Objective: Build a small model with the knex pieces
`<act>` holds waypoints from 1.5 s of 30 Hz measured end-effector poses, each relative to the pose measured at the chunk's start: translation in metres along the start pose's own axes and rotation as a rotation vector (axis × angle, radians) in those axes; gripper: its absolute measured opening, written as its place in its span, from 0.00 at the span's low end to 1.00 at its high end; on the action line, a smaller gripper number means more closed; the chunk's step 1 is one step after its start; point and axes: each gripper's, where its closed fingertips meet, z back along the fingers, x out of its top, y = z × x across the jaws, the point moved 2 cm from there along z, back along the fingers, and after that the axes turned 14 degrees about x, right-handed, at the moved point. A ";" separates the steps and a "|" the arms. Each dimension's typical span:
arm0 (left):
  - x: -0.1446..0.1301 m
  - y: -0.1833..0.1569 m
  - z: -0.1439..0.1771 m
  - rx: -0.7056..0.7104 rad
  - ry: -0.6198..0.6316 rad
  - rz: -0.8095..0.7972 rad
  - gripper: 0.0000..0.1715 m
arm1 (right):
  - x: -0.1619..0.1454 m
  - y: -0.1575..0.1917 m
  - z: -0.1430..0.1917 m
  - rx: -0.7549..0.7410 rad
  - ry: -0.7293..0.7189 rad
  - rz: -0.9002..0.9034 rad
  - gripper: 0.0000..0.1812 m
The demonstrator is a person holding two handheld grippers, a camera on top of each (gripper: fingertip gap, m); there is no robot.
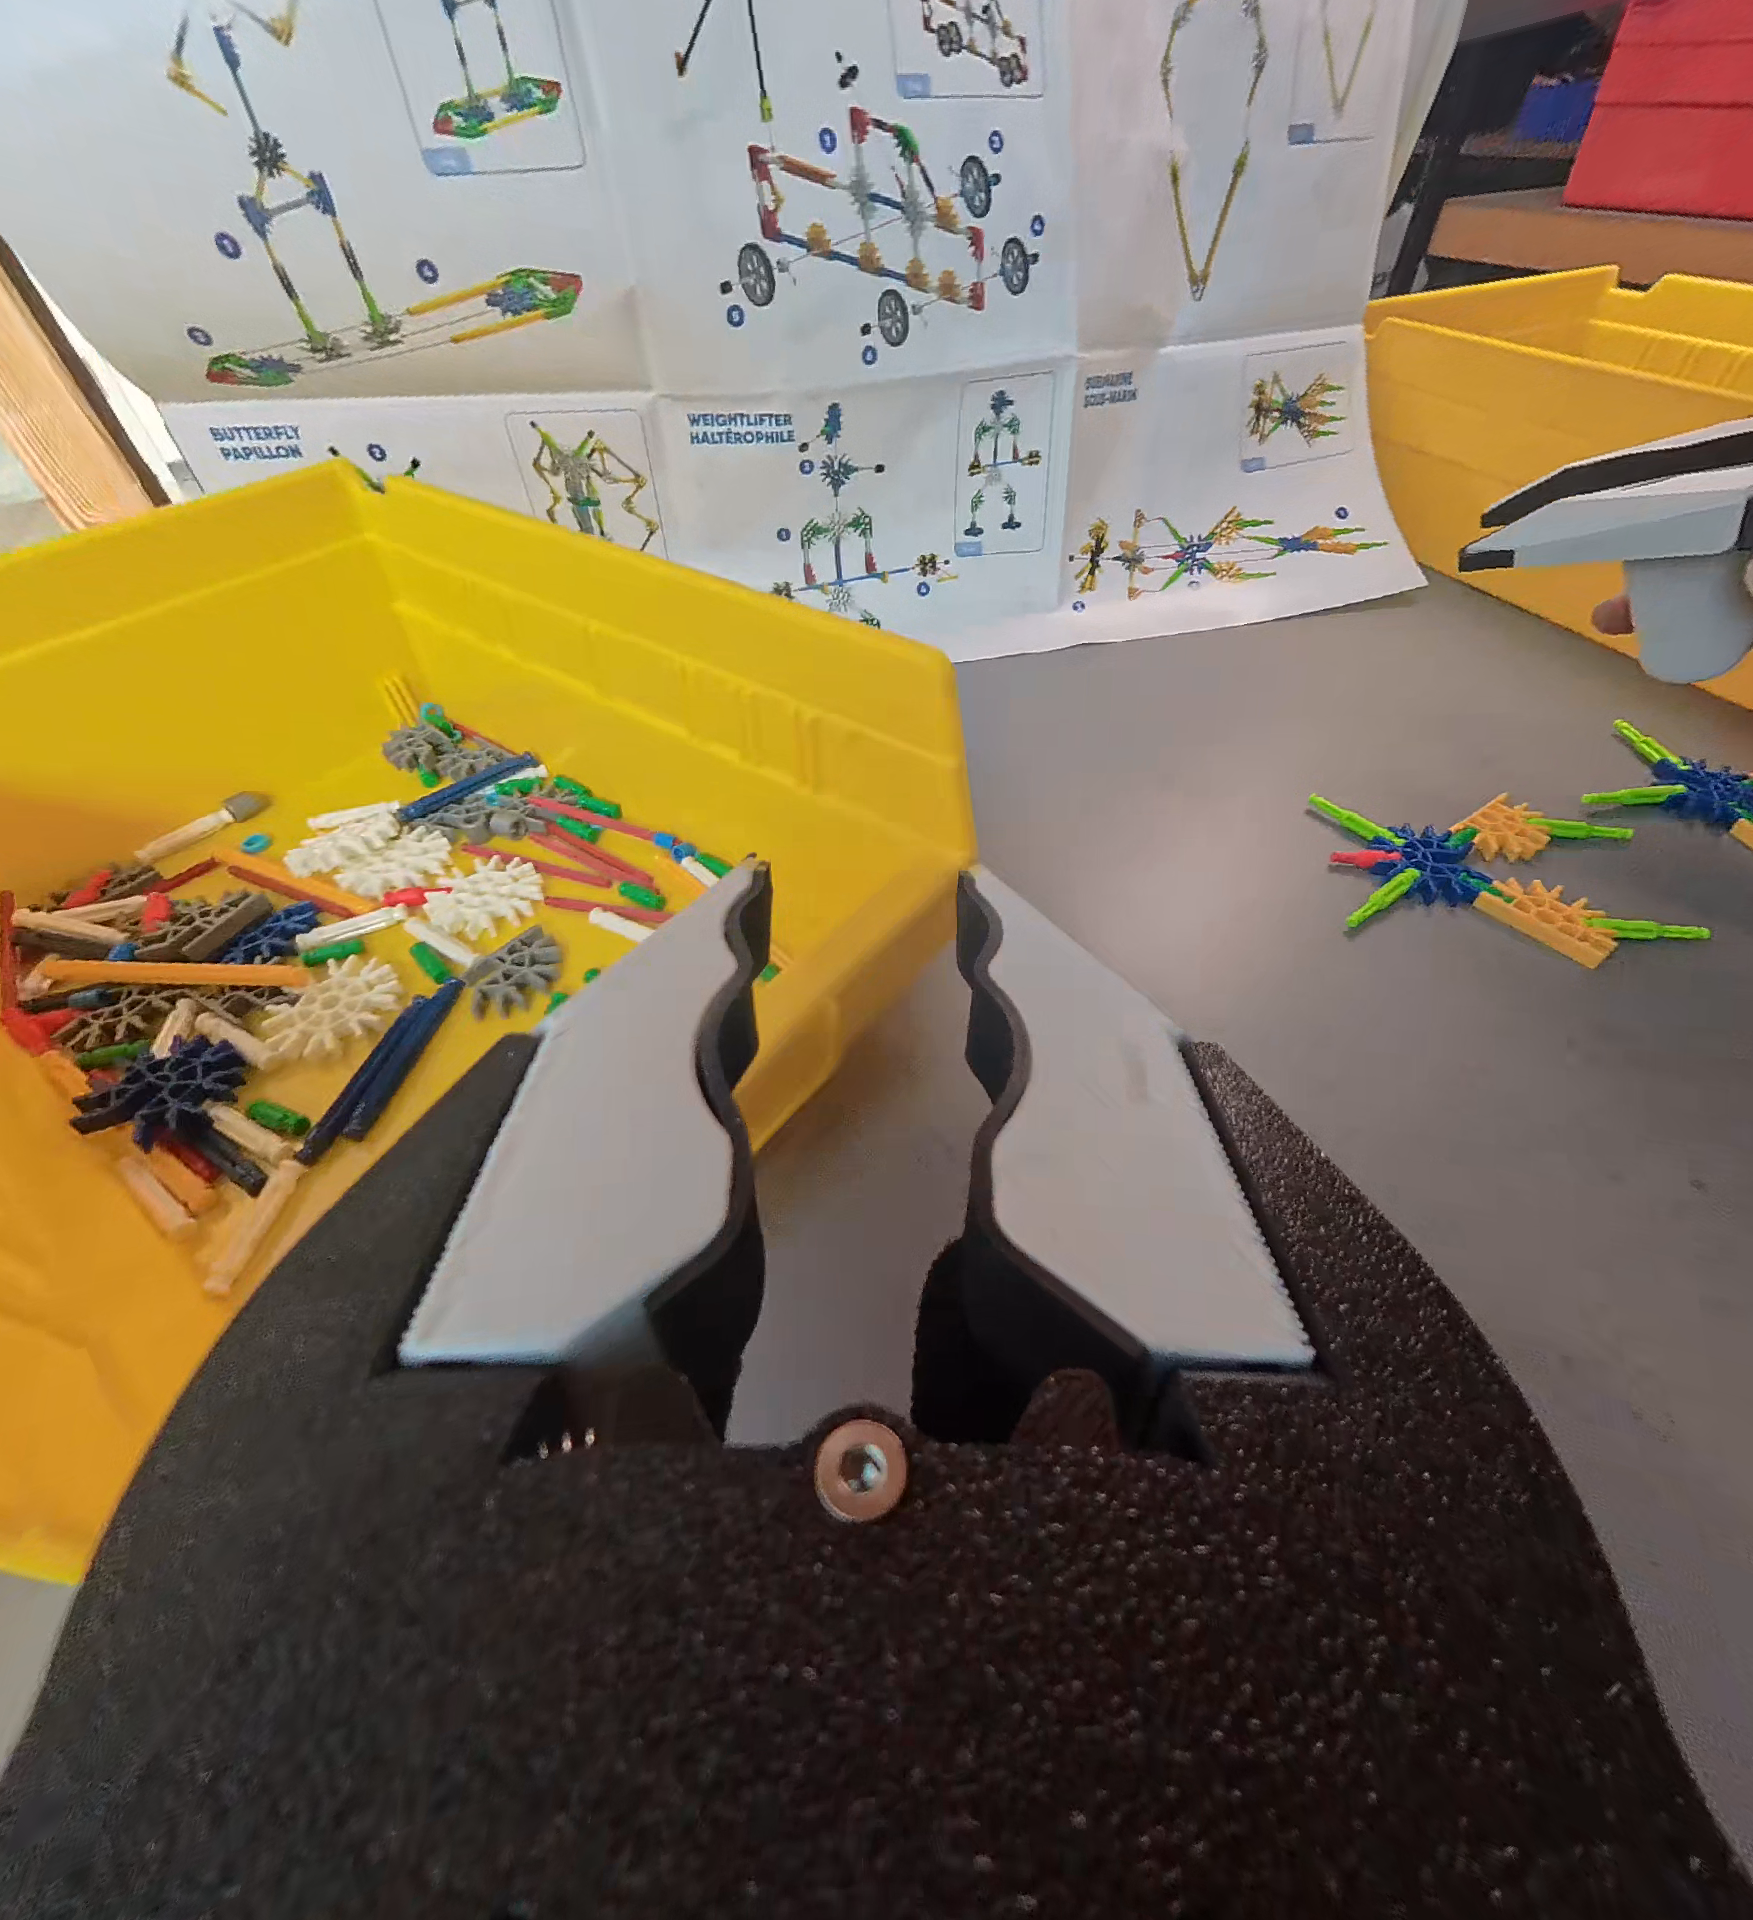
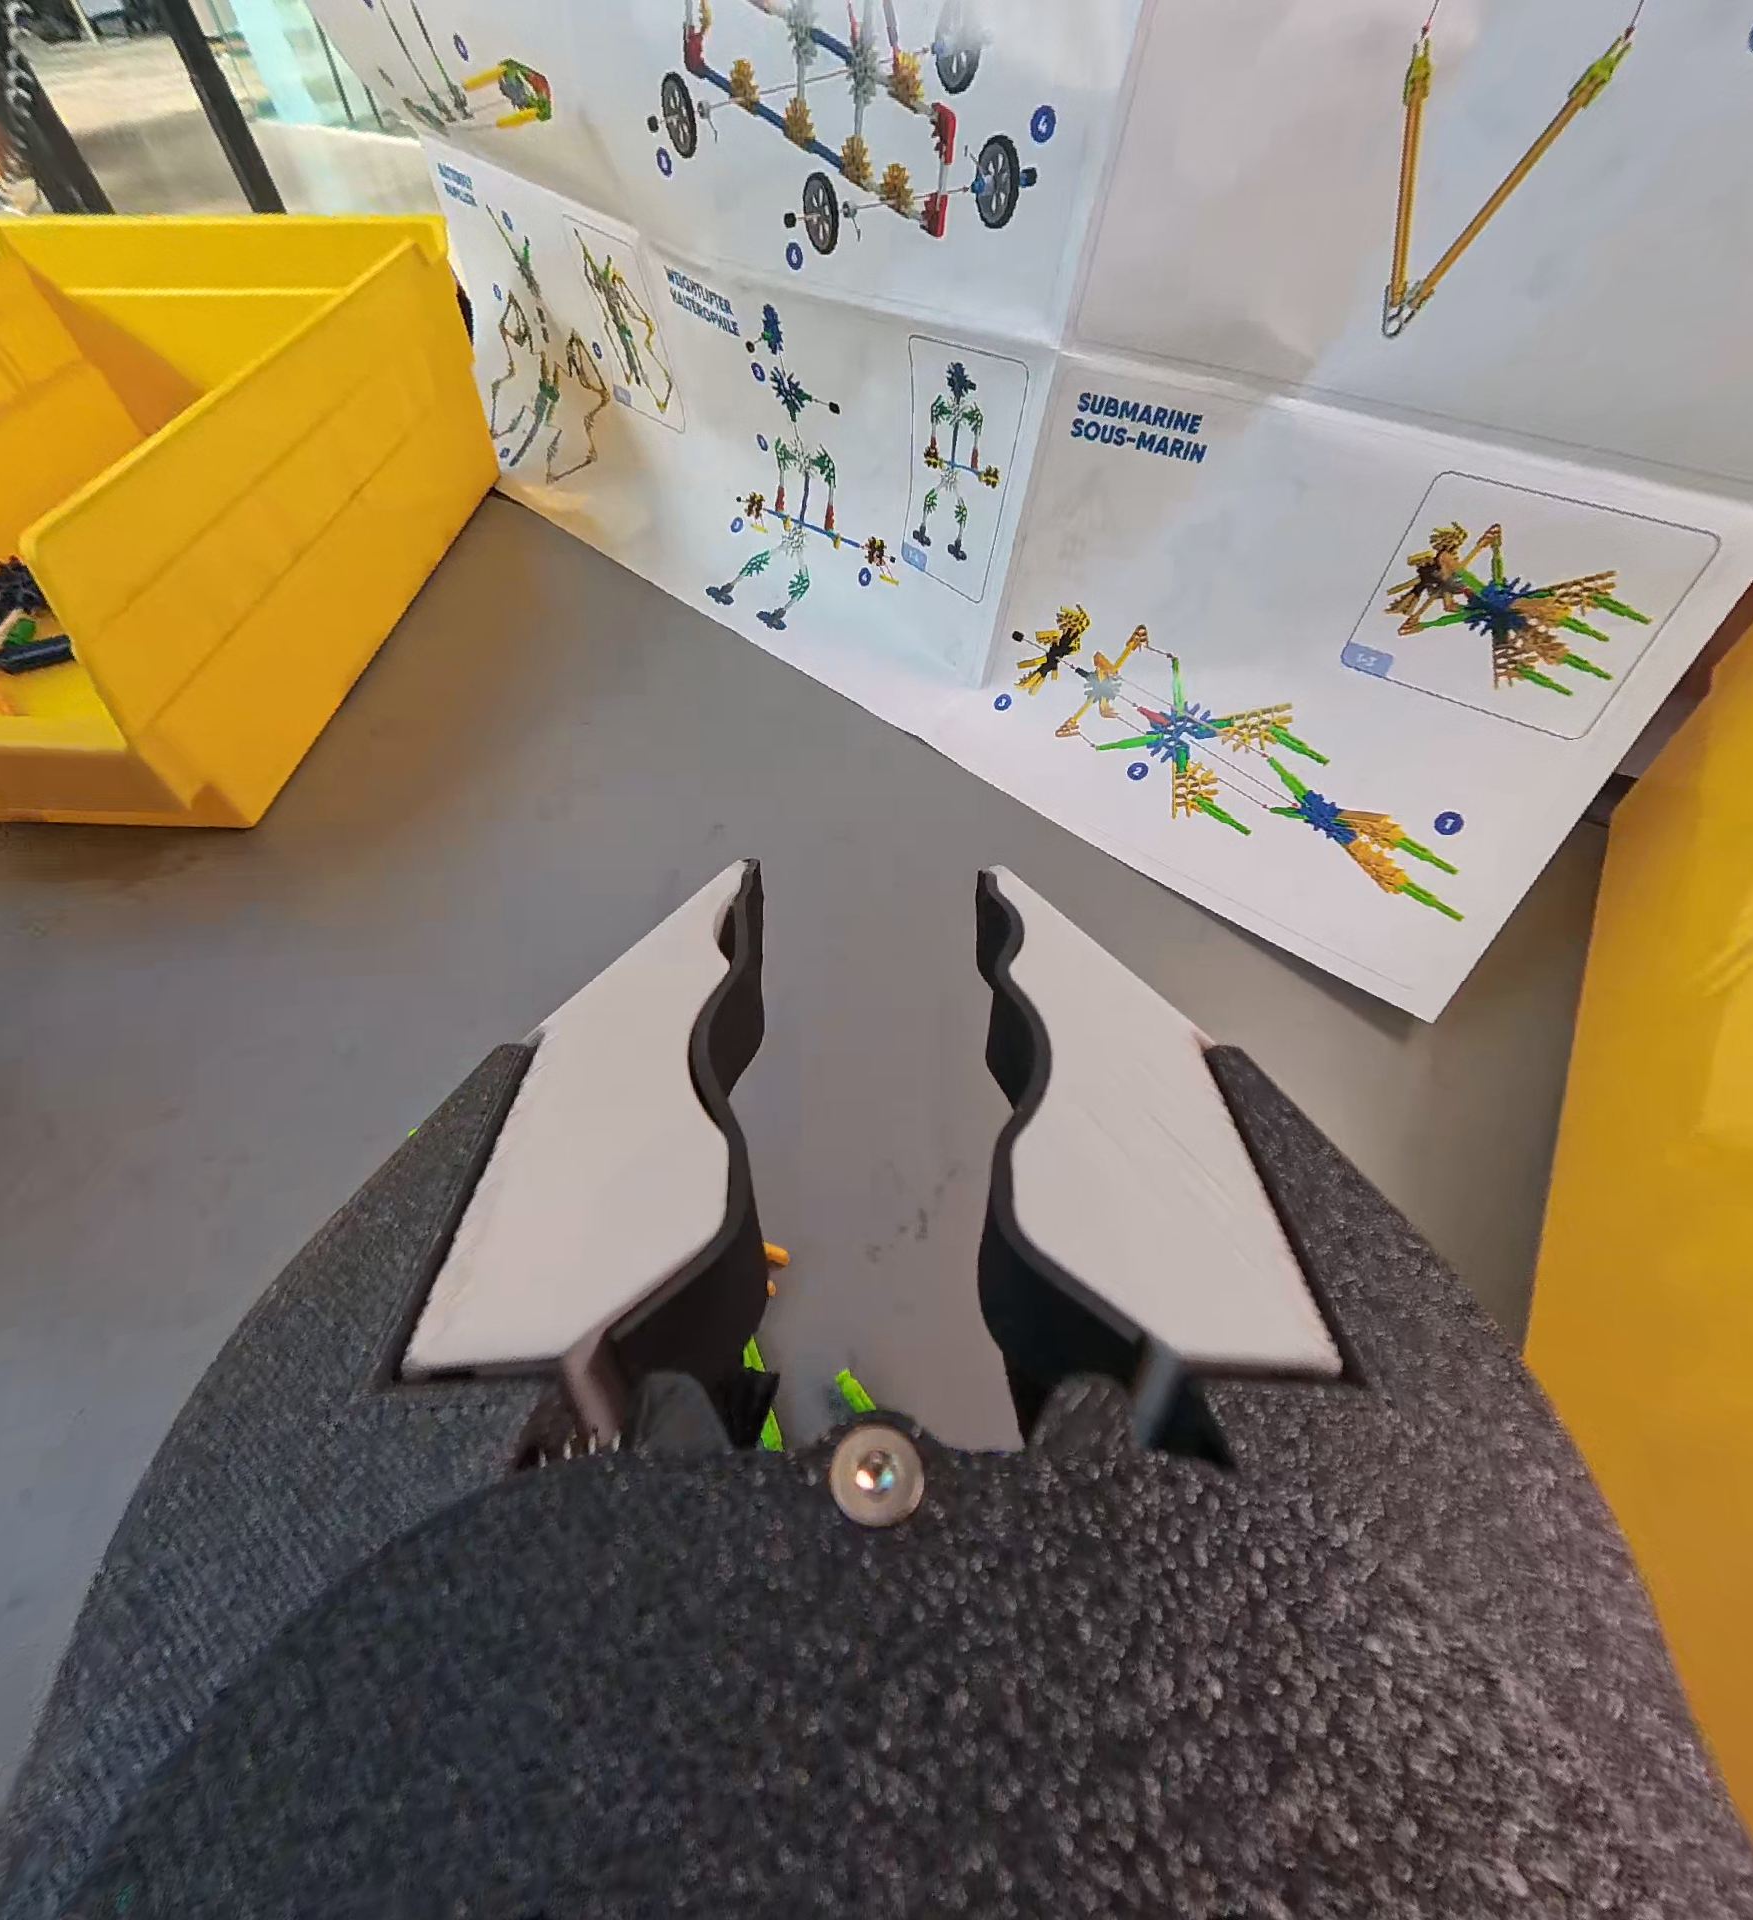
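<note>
My left gripper (image 1: 864, 878) is open and empty, hovering over the near right corner of a yellow bin (image 1: 643, 665) that holds several loose construction-toy rods and snowflake connectors (image 1: 352, 935). Two small built pieces with blue hubs, orange connectors and green rods lie on the grey table, one (image 1: 1474, 873) nearer and one (image 1: 1724, 800) at the right edge. My right gripper (image 2: 870, 873) is open and empty above bare grey table; it also shows in the left wrist view (image 1: 1495, 535), above the built pieces. Green and orange bits (image 2: 763, 1382) peek out under its fingers.
A large folded instruction sheet (image 1: 851, 312) with model drawings stands propped at the back and also shows in the right wrist view (image 2: 1163, 468). A second yellow bin (image 1: 1537, 416) stands at the right, close beside my right gripper (image 2: 1724, 1143). A wooden frame (image 1: 10, 353) is at the far left.
</note>
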 end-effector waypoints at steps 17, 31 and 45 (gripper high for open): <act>-0.026 0.001 -0.013 -0.081 0.119 0.067 0.23 | -0.004 -0.003 0.001 -0.020 -0.005 0.136 0.20; -0.019 0.000 -0.005 -0.100 0.086 0.085 0.23 | 0.011 -0.081 -0.102 -0.088 0.363 0.258 0.00; -0.020 -0.003 -0.005 -0.132 0.102 0.125 0.22 | -0.006 -0.110 -0.117 -0.138 0.433 0.257 0.00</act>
